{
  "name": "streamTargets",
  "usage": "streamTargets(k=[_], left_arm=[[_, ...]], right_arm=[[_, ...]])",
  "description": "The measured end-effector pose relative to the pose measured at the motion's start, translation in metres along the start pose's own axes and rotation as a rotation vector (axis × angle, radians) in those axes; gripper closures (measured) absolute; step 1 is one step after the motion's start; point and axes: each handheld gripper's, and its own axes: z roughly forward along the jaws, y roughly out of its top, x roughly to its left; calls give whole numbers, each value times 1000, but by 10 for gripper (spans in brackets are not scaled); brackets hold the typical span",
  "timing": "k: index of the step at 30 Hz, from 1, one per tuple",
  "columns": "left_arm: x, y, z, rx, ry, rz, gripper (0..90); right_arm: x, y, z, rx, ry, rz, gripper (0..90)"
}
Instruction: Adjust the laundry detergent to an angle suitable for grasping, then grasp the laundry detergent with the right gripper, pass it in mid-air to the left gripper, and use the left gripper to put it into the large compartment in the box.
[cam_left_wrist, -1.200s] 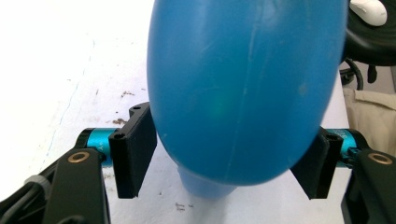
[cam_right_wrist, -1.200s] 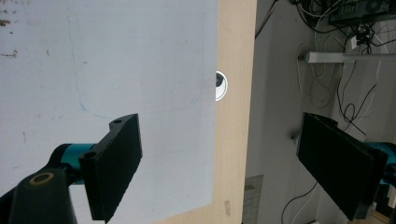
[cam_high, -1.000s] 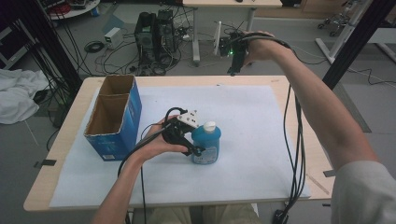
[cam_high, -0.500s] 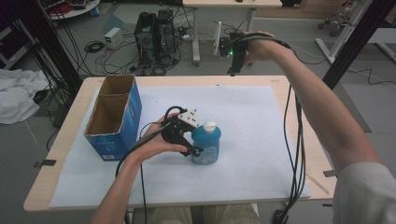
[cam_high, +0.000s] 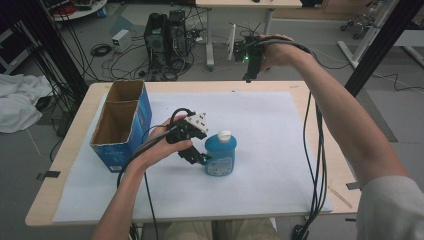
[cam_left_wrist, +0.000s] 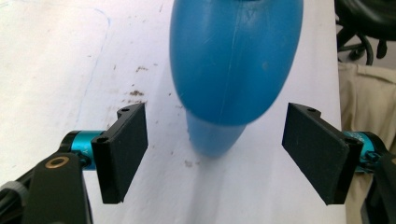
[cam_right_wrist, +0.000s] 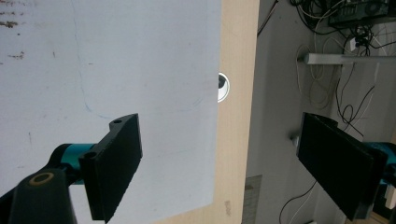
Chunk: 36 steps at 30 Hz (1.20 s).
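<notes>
Bottle (cam_high: 220, 153), blue with a white cap, stands upright on the white sheet (cam_high: 280, 150) that covers the surface (cam_high: 75, 135), a little near of centre. Left tool (cam_high: 199, 159) sits at the bottle's left side, held low in the left hand (cam_high: 162, 145); in the left gripper view its two black pads (cam_left_wrist: 122, 154) stand wide on either side of the blue body (cam_left_wrist: 233, 60) with clear gaps, nothing pressed. Its jaws have just been opening, the bottle between them but not gripped. Cardboard box (cam_high: 121, 125), blue-sided and with two open compartments, stands on the left part of the surface, well apart from the bottle. Right tool (cam_high: 248, 75) is held raised over the far edge of the surface, pointing down, well apart from the bottle; in the right gripper view its pads (cam_right_wrist: 114, 163) are spread wide with nothing between them, over the sheet's edge and bare wood (cam_right_wrist: 236, 140).
</notes>
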Motion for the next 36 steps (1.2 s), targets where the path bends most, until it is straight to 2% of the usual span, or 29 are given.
streamTargets(k=[2,3,4,5,6,7,9,12,13,14,15,16,17,18,19,20,21,22,23,24,25,27,28,29,30,31,34,35,36], left_arm=[[0,0,-1,1,1,2,225],[4,5,-20,65,9,11,225],[4,5,-20,65,9,11,225],[2,1,-8,21,-1,-2,225],[7,12,-39,105,-3,40,225],[4,5,-19,64,8,10,225],[9,15,-44,115,3,44,225],[11,18,-51,122,11,41,226],[23,34,-71,144,46,41,225],[23,34,-71,144,46,41,225],[35,46,-83,153,64,26,225],[35,46,-83,153,64,26,225],[47,52,-88,182,74,33,225],[47,52,-88,182,74,33,225],[6,9,-33,95,1,29,225],[6,9,-33,95,1,29,225],[21,32,-69,148,41,44,225],[48,53,-89,187,75,32,225],[63,59,-90,218,70,12,225],[27,38,-76,145,48,30,226],[79,63,-85,262,55,5,226],[80,64,-85,274,59,5,225],[44,51,-87,175,72,34,225],[67,60,-89,225,65,7,225],[67,60,-89,225,65,7,225],[81,64,-84,280,60,4,225],[75,62,-88,245,54,6,225],[101,72,-70,404,88,3,225],[101,72,-70,404,88,3,225]], right_arm=[[1,2,1,-1,3,-5,134],[0,0,0,1,2,0,134],[0,0,0,1,2,0,134],[1,3,0,-4,1,-3,134],[1,3,0,-4,1,-3,134],[2,0,1,5,3,3,134],[2,-1,2,2,4,1,134],[2,-1,2,7,4,5,134],[4,0,3,10,6,4,134],[4,1,3,10,8,3,134],[2,-1,2,6,4,4,134],[4,1,3,4,9,4,134],[4,1,3,4,8,6,134],[4,2,3,2,10,3,134],[4,1,3,4,8,4,134],[2,0,0,7,3,-1,134],[4,2,3,2,10,4,134],[4,0,3,11,7,3,134],[4,2,3,2,10,4,134],[5,2,2,3,14,5,134],[4,1,3,8,8,3,134],[5,2,0,-5,13,5,134],[5,2,0,-8,13,-1,134],[4,2,3,2,10,4,134],[4,2,3,2,10,4,134],[5,2,2,0,12,1,134],[6,2,-2,-12,18,16,134],[7,2,-2,-2,22,12,134],[7,2,-2,-2,22,12,134]])
